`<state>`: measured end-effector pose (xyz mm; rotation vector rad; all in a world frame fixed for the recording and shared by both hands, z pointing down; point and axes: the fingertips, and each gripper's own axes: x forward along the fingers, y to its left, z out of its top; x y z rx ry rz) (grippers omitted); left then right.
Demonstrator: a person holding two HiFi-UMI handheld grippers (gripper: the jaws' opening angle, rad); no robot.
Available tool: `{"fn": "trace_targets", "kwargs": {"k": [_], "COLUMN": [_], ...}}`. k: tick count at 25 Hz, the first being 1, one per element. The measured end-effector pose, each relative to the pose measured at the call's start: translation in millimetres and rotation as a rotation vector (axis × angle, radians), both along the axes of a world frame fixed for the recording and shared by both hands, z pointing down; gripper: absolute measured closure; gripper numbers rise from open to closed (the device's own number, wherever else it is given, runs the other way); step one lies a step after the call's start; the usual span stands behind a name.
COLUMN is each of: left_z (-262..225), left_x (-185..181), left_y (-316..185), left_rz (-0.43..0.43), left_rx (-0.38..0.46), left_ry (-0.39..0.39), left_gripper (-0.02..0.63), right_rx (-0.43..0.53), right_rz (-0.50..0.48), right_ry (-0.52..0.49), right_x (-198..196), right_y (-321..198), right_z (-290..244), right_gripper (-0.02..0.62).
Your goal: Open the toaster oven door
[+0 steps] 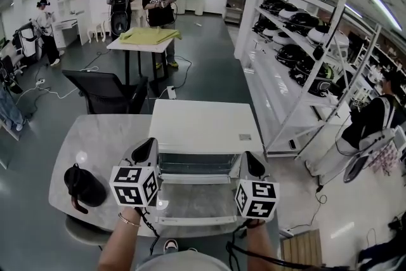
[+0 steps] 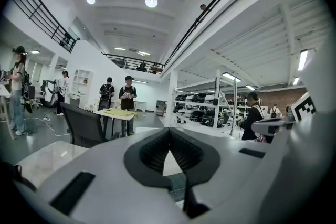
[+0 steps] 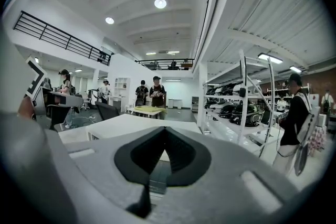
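Note:
The white toaster oven [image 1: 203, 127] stands on a marble table [image 1: 95, 136]. Its glass door [image 1: 193, 200] lies folded down flat toward me, and the inside [image 1: 193, 165] shows. My left gripper [image 1: 147, 148] is held up at the oven's front left corner, and my right gripper [image 1: 252, 162] is at its front right corner. Both are shut with nothing between the jaws. In the left gripper view the gripper [image 2: 169, 131] points over the oven top, its tips together. The right gripper [image 3: 165, 129] looks the same in its own view.
A black jug [image 1: 82, 186] sits on the table at the left. A dark office chair [image 1: 108, 92] stands behind the table. White shelving [image 1: 298, 66] with helmets runs along the right, with a person [image 1: 374, 120] beside it. People stand at a far table [image 1: 143, 41].

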<state>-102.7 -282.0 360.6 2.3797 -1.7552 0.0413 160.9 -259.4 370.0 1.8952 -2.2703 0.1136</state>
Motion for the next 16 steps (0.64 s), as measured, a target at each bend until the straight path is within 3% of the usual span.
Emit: {"fn": "trace_targets", "kwargs": {"k": [16], "left_z": [6.4], "left_x": [-7.4], "left_y": [1.4], "left_rz": [0.006], "left_rx": [-0.012], "left_ry": [0.014], "left_gripper": [0.601], "right_rx": [-0.009], "right_rz": [0.018], "right_ry": [0.003], "right_x": [-1.4], "right_y": [5.9], "right_z": [4.5], "right_gripper": [0.591]}}
